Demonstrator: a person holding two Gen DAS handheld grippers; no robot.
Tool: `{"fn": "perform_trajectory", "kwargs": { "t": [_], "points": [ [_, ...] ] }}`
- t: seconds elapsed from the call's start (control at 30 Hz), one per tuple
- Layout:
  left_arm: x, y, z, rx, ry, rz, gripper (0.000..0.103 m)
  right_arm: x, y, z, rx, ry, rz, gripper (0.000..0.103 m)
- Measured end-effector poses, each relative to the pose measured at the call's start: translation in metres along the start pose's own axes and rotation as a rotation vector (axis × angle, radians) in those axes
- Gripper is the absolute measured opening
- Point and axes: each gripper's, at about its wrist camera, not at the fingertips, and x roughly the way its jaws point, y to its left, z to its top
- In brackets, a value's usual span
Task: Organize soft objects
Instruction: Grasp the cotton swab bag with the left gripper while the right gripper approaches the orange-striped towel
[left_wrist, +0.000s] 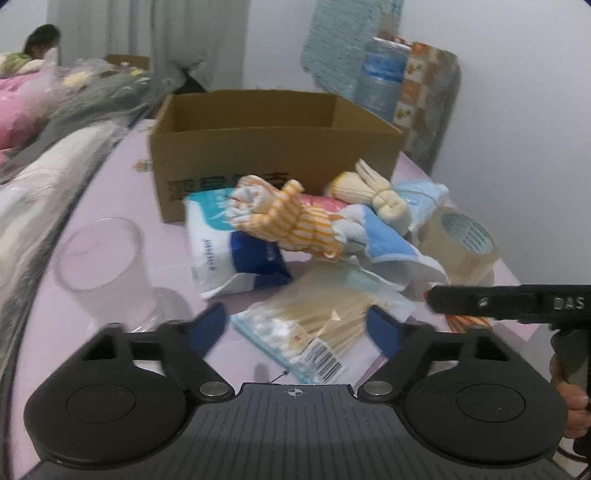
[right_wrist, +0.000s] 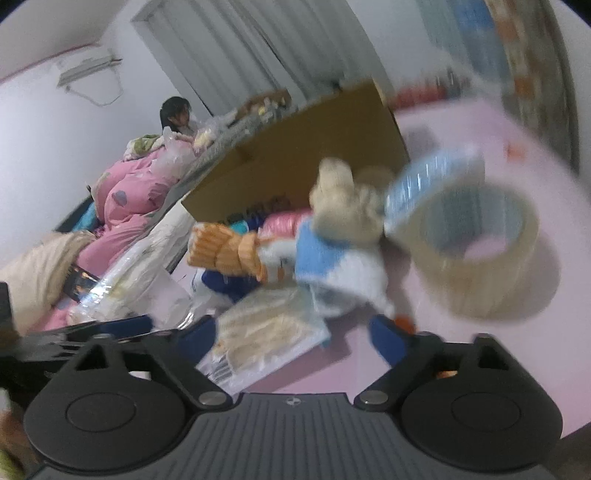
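We're at the pick: both grippers, left (left_wrist: 295, 325) and right (right_wrist: 291, 332), part-open and empty near the cloth pile (left_wrist: 317, 221) fronting the box (left_wrist: 273, 147); we grab cloth only, skip the tape (left_wrist: 461, 240).

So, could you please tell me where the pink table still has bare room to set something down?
Bare table lies left of the cardboard box, behind the clear plastic cup, and in a near strip left of the cotton swab packet. In the right wrist view, pink surface is bare beyond the tape roll. The rolled towels and tissue pack crowd the box's front.
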Motion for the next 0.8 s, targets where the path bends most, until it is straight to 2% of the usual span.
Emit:
{"fn": "perform_trajectory", "kwargs": {
  "t": [0.1,0.23,0.43,0.57,0.8],
  "points": [
    [0.015,0.001,0.005,0.006,0.021,-0.026,0.053,0.013,-0.018,-0.003,0.128,0.070,0.075,0.058],
    [0.031,0.004,0.014,-0.010,0.036,-0.048,0.044,0.025,-0.029,-0.008,0.207,0.112,0.131,0.052],
    [0.055,0.007,0.024,-0.026,0.105,-0.055,0.044,0.035,-0.037,-0.011,0.233,0.153,0.151,0.038],
    [0.064,0.011,0.021,-0.047,0.157,-0.038,0.046,0.041,-0.042,-0.014,0.249,0.174,0.159,0.036],
    [0.060,0.032,0.012,-0.177,0.250,-0.143,0.047,0.042,-0.052,-0.016,0.292,0.172,0.184,0.036]
  ]
}}
